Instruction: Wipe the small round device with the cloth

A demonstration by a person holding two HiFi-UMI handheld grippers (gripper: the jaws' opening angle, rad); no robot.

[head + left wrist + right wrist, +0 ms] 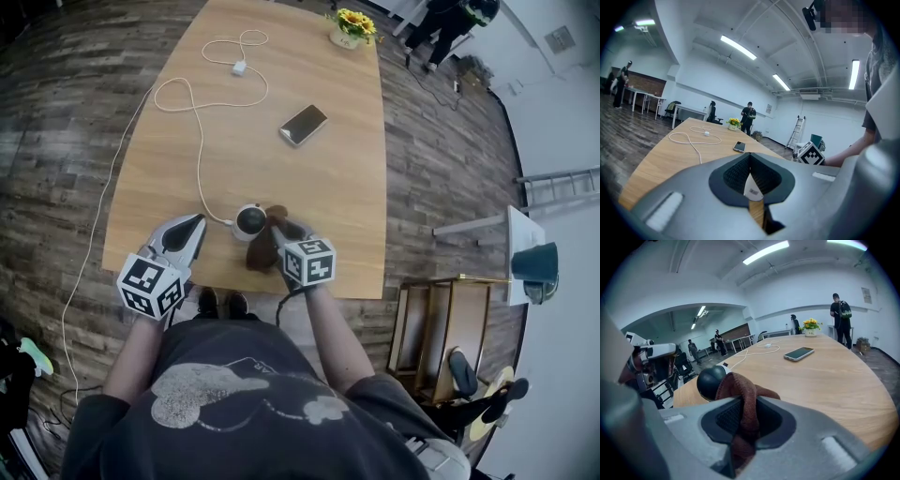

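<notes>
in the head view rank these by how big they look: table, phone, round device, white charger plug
1. table, by far the largest
2. phone and round device: too alike to rank, and the device sits nearer the camera
3. white charger plug, the smallest

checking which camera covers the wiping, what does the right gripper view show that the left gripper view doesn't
Only the right gripper view: the brown cloth clamped in the right claw, in front of the small round device. Only the left gripper view: the left claw shut on nothing, a ladder, and the right claw's marker cube. Both: the phone, white cable, flowers and wooden table.
</notes>
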